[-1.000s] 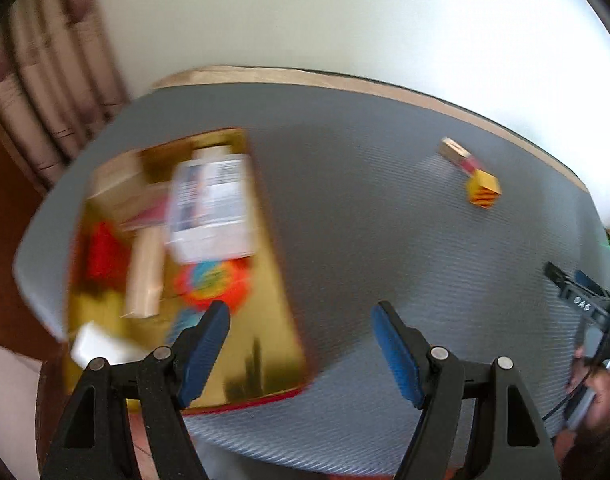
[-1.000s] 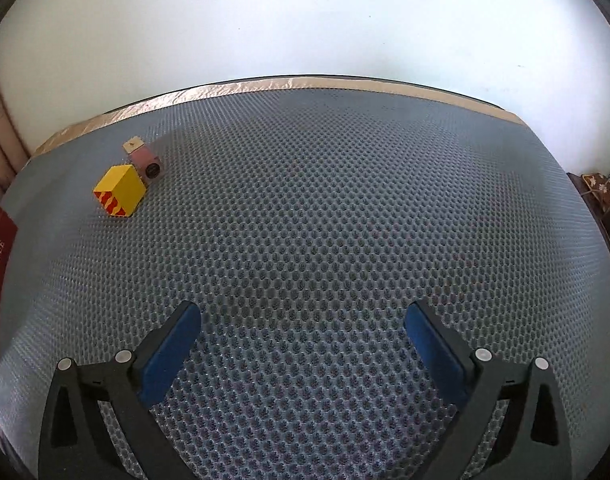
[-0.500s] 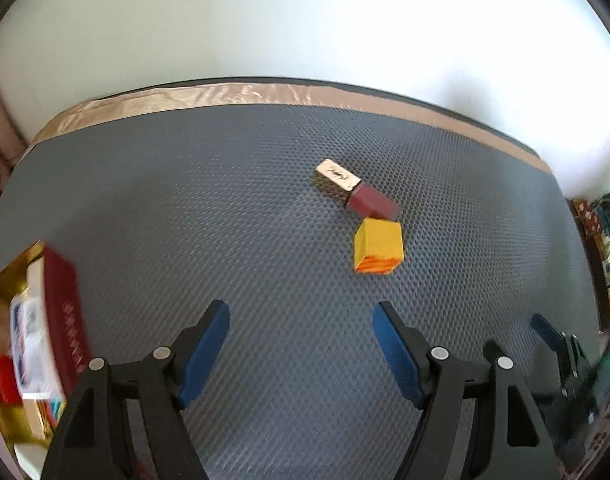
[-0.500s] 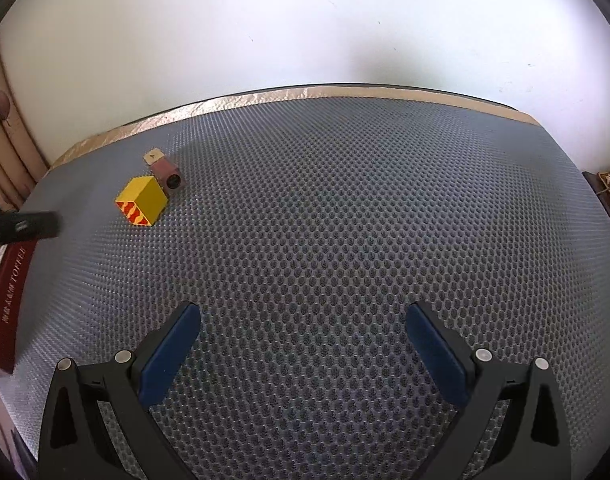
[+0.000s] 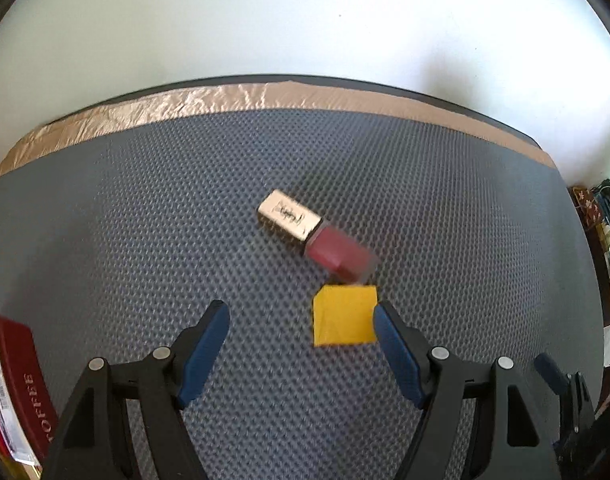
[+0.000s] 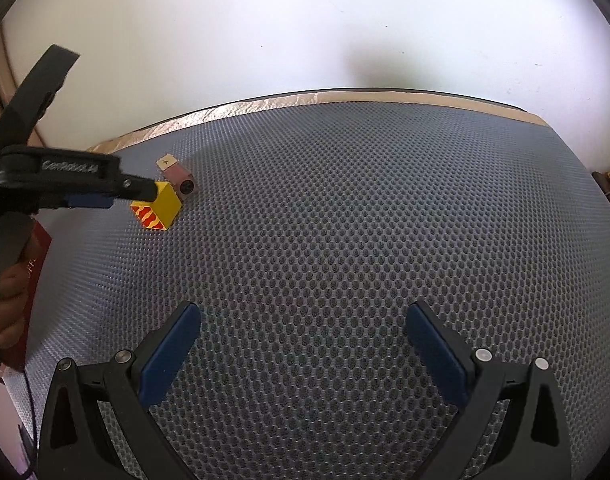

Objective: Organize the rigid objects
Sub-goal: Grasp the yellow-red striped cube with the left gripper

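The left wrist camera is looking steeply down along its hand-held gripper [image 5: 299, 330], sitting close over the yellow cube [image 5: 344, 316] and the bottle [image 5: 317, 236] on the bench [image 5: 145, 220]. The right wrist camera is looking down more shallowly from further back, facing the far wall [image 6: 305, 40]. Both views are sharing the cube [image 6: 161, 206], the bottle [image 6: 177, 176] and the bench's taped far edge [image 6: 265, 106].

At nine o'clock the red box [image 5: 23, 376] was cut off — the bottle's red end [image 5: 339, 256] was blurred.
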